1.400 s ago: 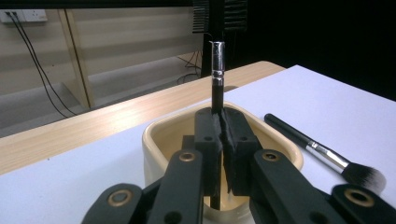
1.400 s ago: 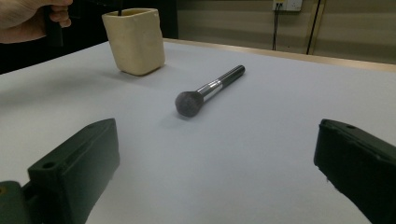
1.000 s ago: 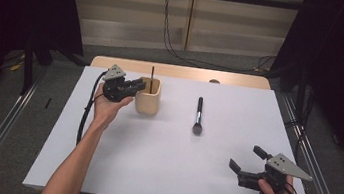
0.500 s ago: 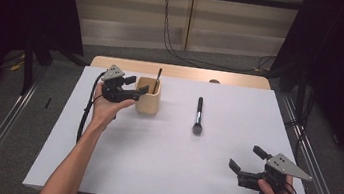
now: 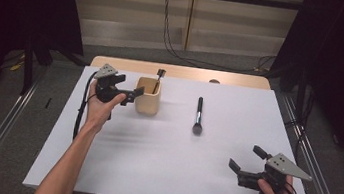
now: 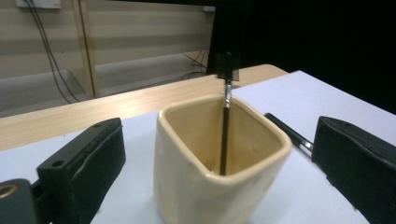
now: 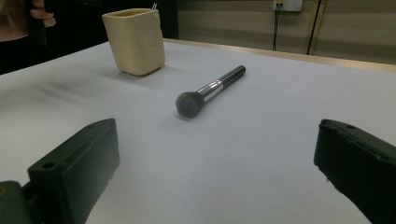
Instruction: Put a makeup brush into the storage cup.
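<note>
Thin brush (image 5: pixel 158 79) standing in the cream cup (image 5: pixel 147 103), near the table's (image 5: pixel 159 176) far edge and left of its middle; long axis close to upright, tipped toward the far edge, dark head up above the rim, handle end down inside. Leaning on the cup's far wall, probably, though the high view is too small to settle it. Left gripper (image 5: pixel 129 90) just beside the cup on its left, jaws just opened wide and standing either side of the cup without touching it, nothing grasped. Powder brush (image 5: pixel 198 115) flat on the table right of the cup, long axis running far edge to near edge, bristle head toward the near edge. Right gripper (image 5: pixel 247 163) near the near right corner, jaws spread, released, empty. Broad bare table between cup, powder brush and near edge.
</note>
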The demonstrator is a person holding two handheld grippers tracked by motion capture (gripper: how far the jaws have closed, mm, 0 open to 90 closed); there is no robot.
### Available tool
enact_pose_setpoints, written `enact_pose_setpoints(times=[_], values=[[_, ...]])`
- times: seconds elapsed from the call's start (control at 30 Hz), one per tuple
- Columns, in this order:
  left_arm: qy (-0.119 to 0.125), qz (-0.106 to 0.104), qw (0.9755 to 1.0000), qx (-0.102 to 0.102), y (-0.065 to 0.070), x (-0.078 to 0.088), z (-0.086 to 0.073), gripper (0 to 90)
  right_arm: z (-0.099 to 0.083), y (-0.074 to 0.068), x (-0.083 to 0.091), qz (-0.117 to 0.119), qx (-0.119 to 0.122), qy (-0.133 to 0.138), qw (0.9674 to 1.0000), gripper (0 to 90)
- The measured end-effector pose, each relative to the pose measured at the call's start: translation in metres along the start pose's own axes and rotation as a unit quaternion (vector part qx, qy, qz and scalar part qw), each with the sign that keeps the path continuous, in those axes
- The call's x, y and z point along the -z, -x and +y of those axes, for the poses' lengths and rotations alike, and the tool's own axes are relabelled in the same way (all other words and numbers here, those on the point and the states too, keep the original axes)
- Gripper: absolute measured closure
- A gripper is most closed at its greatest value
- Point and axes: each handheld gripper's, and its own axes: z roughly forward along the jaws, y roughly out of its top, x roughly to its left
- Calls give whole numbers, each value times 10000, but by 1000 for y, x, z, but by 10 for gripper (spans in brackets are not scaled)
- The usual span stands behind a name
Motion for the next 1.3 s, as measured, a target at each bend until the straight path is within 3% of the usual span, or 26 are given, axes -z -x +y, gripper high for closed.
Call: enact_pose_setpoints(times=[0.07,0.13,0.23,0.37,0.43,0.73,0.93,1.3], values=[[10,22,9999,-155,1,6,-1,28,0,0,0,-1,1,1,10000,0],[48,68,9999,-136,1,11,-3,25,0,0,0,-7,-19,4,10000,0],[-55,124,9996,-267,3,17,-6,26,0,0,0,-8,-12,2,10000,0],[-164,52,9997,-169,5,26,-9,35,0,0,0,-11,-6,4,10000,0],[-174,108,9994,-265,8,30,-10,37,0,-1,0,-15,0,10,10000,0],[-45,134,9996,-262,15,51,-19,34,0,0,0,-22,-7,7,10000,0],[45,233,9984,-511,21,60,-26,36,0,0,0,-12,-8,-3,10000,0],[42,228,9981,-563,34,85,-32,33,0,-1,0,-7,2,-4,10000,0]])
